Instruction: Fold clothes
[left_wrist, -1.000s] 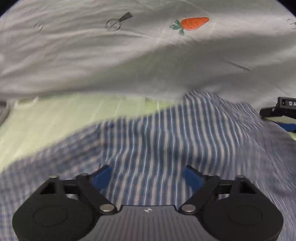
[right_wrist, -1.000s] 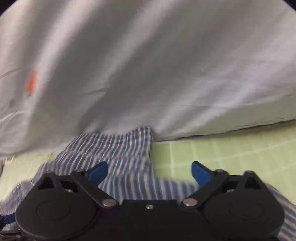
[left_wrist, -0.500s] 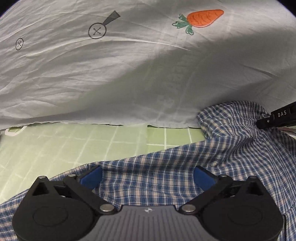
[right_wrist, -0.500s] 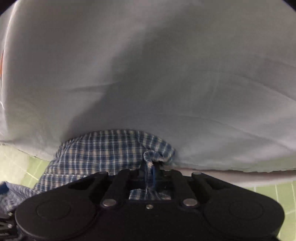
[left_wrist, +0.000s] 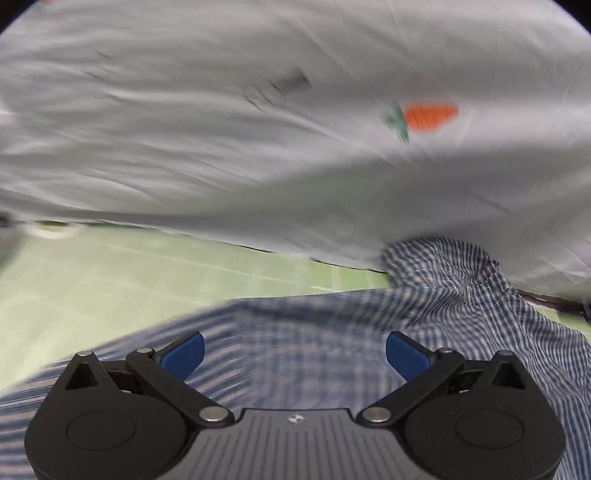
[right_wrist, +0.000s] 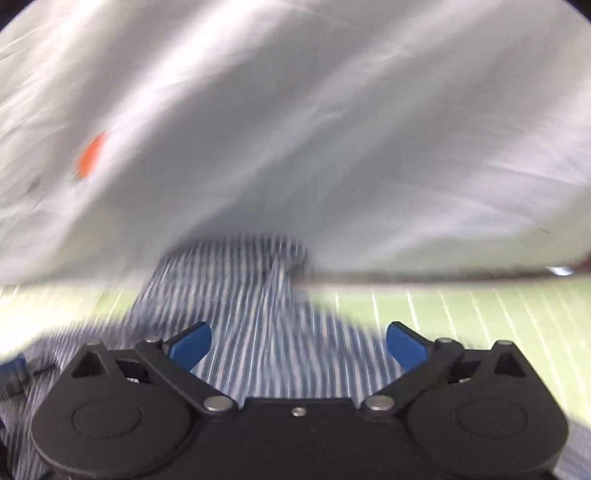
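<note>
Left gripper (left_wrist: 293, 354): jaws wide apart, nothing pinched, shirt (left_wrist: 454, 295) spread beneath.
Right gripper (right_wrist: 297, 345): jaws just sprung open, cloth beneath, not gripped.
Shirt: blue check, lower half of both frames, on the green mat (left_wrist: 110, 273).
Sheet (left_wrist: 258, 147): pale, carrot print, fills the top.

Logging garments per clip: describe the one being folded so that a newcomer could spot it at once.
Start from the pale green gridded mat running below the big grey-white sheet with the orange carrot print. On that mat, right under both grippers, lies the blue and white checked shirt, one rumpled corner up against the sheet's edge. It is the only checked cloth in view.
</note>
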